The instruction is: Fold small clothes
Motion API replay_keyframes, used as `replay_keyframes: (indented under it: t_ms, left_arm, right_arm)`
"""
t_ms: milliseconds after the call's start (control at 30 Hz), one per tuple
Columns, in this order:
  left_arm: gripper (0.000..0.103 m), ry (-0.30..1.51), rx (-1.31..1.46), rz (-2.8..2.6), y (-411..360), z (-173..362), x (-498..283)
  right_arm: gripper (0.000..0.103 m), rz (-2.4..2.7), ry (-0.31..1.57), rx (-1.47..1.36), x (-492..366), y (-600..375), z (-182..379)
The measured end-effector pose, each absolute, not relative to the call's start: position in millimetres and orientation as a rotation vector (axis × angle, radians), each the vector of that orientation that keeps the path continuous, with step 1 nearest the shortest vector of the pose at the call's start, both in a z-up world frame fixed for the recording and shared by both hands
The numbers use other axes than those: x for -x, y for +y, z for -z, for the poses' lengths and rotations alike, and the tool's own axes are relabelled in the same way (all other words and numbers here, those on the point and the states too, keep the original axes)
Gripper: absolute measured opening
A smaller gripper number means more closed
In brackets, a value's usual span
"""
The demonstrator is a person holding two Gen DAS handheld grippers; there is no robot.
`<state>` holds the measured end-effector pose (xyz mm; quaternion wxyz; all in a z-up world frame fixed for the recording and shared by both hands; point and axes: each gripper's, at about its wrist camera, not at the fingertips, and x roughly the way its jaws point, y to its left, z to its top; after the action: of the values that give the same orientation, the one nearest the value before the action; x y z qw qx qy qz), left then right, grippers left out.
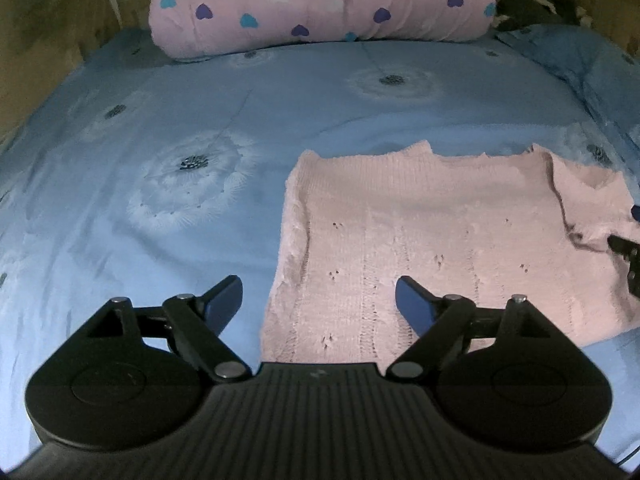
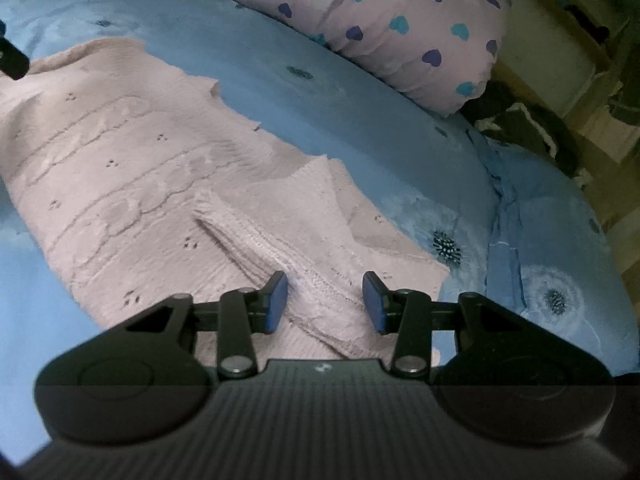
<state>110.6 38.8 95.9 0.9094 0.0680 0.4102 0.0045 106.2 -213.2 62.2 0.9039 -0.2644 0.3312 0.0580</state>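
The pink knit sweater (image 1: 432,240) lies flat on the blue bedsheet (image 1: 160,160). The left gripper (image 1: 319,300) gapes wide and empty over its near edge; the right gripper (image 2: 325,300), half-open, straddles the folded sleeve (image 2: 280,248), apparently ungripped.

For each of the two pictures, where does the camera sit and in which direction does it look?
Left wrist view: sits on the left gripper, looking down along its wide-open fingers at the pink sweater on the blue bedsheet; the right gripper's tip shows at the right edge.
Right wrist view: sits on the right gripper, open over the folded sleeve.
Both share the sweater, the sheet and the heart-patterned pillow.
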Motion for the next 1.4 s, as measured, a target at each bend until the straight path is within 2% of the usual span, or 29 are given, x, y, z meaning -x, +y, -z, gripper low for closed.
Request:
replay_keyframes:
  t_ms: [233, 600, 967, 1000, 1067, 1167, 1400]
  left_arm:
    - [0.087, 0.839, -0.207, 0.014, 36.4, -81.5, -124.8]
    - [0.089, 0.833, -0.126, 0.063, 46.9, -70.1, -131.2]
    - [0.089, 0.85, -0.052, 0.052, 64.6, -76.7, -129.6]
    - [0.089, 0.852, -0.045, 0.053, 65.3, -77.0, -129.5]
    - [0.089, 0.854, -0.042, 0.057, 66.0, -76.9, -128.5]
    - [0.089, 0.855, -0.061, 0.054, 64.8, -75.6, -127.1]
    - [0.089, 0.856, -0.058, 0.046, 64.2, -72.9, -126.6]
  right_arm:
    - [0.044, -0.075, 0.707, 0.493, -114.7, -212.2, -58.1]
    - [0.042, -0.067, 0.718, 0.403, -120.1, -220.5, -58.3]
    - [0.041, -0.032, 0.724, 0.429, -119.8, -211.3, -57.1]
    - [0.039, -0.029, 0.725, 0.434, -119.9, -209.9, -57.0]
    - [0.027, -0.039, 0.731, 0.425, -120.1, -208.5, -58.0]
    - [0.016, -0.046, 0.749, 0.346, -123.6, -213.7, -65.8]
    - [0.013, -0.015, 0.71, 0.231, -134.5, -233.7, -90.3]
